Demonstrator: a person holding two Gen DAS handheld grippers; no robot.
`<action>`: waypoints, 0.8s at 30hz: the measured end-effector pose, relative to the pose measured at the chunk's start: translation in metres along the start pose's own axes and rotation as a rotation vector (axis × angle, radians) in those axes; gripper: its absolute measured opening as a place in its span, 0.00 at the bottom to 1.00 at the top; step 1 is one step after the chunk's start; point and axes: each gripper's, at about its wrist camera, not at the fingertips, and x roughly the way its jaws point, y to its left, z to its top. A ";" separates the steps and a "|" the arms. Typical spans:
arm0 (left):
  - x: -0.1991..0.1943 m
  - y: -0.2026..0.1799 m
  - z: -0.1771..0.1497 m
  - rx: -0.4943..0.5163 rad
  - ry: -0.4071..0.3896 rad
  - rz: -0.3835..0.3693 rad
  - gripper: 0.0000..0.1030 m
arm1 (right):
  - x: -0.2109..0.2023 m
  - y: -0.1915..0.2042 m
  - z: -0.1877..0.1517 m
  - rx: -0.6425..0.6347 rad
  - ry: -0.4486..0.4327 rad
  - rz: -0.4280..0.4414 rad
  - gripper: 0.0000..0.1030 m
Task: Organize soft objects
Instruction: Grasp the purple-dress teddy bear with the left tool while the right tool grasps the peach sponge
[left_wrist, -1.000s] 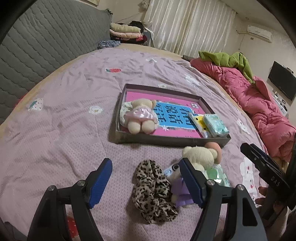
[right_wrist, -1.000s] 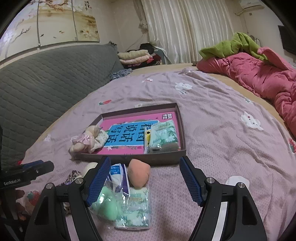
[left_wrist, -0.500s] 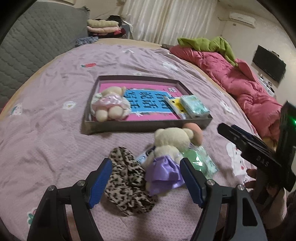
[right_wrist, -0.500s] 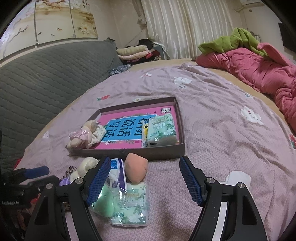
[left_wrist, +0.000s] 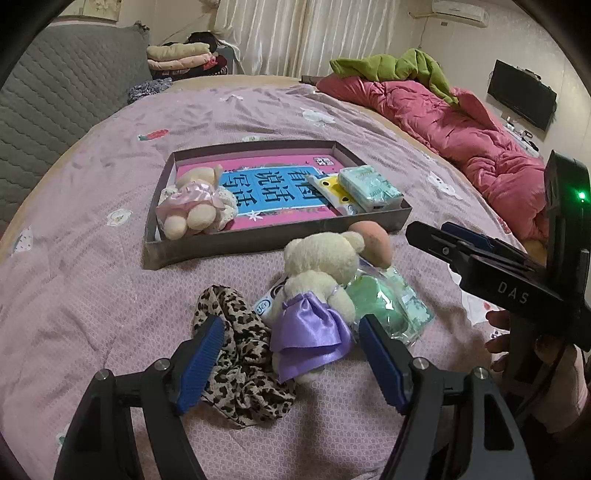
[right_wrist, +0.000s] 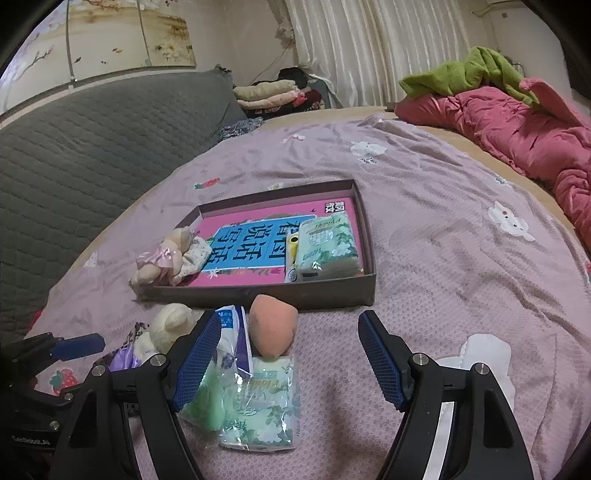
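Note:
A cream teddy bear in a purple dress (left_wrist: 317, 291) lies on the bed between the open fingers of my left gripper (left_wrist: 291, 356). A leopard-print scrunchie (left_wrist: 236, 354) lies by its left finger. A peach sponge (left_wrist: 373, 242), a green sponge in a bag (left_wrist: 373, 306) and a tissue pack (right_wrist: 264, 402) lie beside the bear. The brown tray (left_wrist: 258, 240) holds a pink-dressed bear (left_wrist: 192, 206) and a green tissue pack (left_wrist: 369, 188). My right gripper (right_wrist: 286, 356) is open and empty, above the tissue pack, with the peach sponge (right_wrist: 271, 326) just ahead.
The bed has a purple sheet (right_wrist: 443, 229). A pink quilt (left_wrist: 461, 136) with a green blanket lies along the right side. A grey quilted headboard (right_wrist: 92, 140) is at the left. A white pad (right_wrist: 480, 354) lies by my right gripper.
My left gripper has moved right and forward, so the purple-dressed bear now sits between its fingers. The right gripper has shifted slightly closer to the peach sponge.

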 end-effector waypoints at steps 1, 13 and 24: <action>0.001 0.000 -0.001 0.001 0.005 0.001 0.73 | 0.001 0.001 0.000 -0.002 0.006 0.008 0.75; 0.008 -0.001 -0.001 0.013 0.021 0.018 0.73 | 0.013 0.005 -0.004 -0.005 0.058 0.064 0.75; 0.019 0.001 0.002 0.008 0.025 0.035 0.73 | 0.019 0.002 -0.001 0.005 0.062 0.057 0.75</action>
